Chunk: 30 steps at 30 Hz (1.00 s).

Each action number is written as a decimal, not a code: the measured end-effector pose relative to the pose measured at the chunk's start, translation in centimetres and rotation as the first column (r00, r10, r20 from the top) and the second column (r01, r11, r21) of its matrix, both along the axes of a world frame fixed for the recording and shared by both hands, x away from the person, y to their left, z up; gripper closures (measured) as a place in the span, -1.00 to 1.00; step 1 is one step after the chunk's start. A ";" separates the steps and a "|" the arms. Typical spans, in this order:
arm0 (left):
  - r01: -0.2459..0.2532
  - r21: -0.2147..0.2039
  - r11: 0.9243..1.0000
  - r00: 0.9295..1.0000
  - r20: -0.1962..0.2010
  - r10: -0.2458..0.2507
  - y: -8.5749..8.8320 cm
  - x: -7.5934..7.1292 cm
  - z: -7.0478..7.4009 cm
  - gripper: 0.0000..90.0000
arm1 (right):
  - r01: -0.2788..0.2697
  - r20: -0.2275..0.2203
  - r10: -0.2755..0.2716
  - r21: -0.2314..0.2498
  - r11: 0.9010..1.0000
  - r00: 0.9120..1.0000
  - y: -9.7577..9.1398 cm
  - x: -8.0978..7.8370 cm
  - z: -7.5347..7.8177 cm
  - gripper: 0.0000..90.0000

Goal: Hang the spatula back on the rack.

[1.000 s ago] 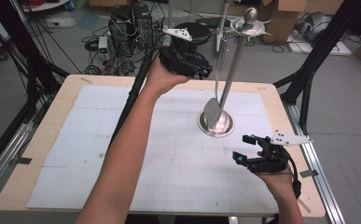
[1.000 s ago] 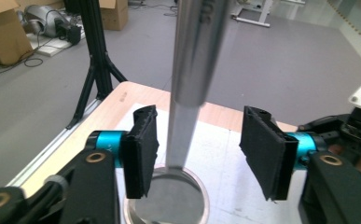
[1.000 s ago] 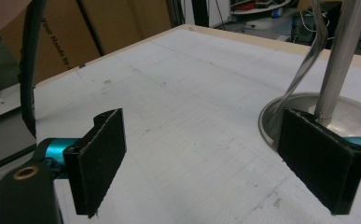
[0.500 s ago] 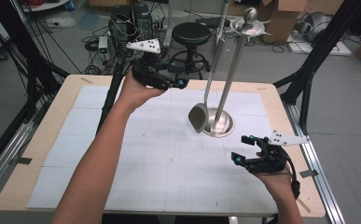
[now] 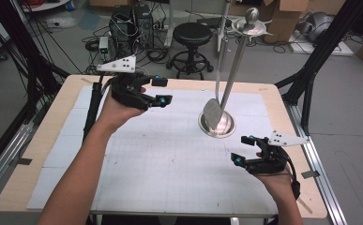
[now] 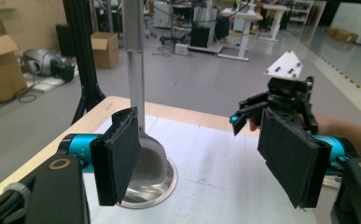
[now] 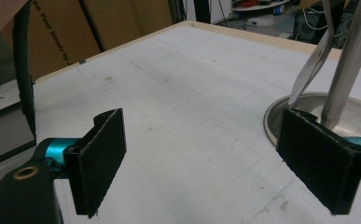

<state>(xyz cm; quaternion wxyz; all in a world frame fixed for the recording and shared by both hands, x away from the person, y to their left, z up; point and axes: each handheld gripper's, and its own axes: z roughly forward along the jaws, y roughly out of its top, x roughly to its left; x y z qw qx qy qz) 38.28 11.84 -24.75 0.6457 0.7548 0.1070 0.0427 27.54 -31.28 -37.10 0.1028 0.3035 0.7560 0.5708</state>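
A metal stand (image 5: 235, 61) rises from a round base (image 5: 226, 129) at the table's far right. From its top hangs a metal spoon (image 5: 212, 111), its bowl just above the base. My left gripper (image 5: 163, 91) hovers left of the stand, clear of it, and points toward it. Its jaws have just been opening and nothing is between them. In the left gripper view the spoon (image 6: 149, 151) and base (image 6: 162, 189) lie beyond the left gripper (image 6: 204, 161). My right gripper (image 5: 243, 150) rests open near the front right. The right gripper (image 7: 206, 163) faces the spoon (image 7: 311, 70) and base (image 7: 281, 109).
White gridded sheets cover the wooden table (image 5: 170, 159). Past its far edge stand a black stool (image 5: 193, 35) and computer gear (image 5: 127, 21) on the floor. Black frame legs (image 5: 310, 70) flank the table. Cardboard boxes (image 6: 1, 60) sit off to one side.
My left gripper has moved left, away from the stand, a little lower, with its jaws wider apart. The spoon's bowl has swung slightly. The right gripper has stayed put.
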 end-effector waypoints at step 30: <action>-0.093 -0.015 0.996 0.996 0.005 0.093 6.7 -6.9 -6.7 -0.66 | -0.001 0.003 0.001 -0.017 1.000 1.000 0.4 0.3 0.0 -0.66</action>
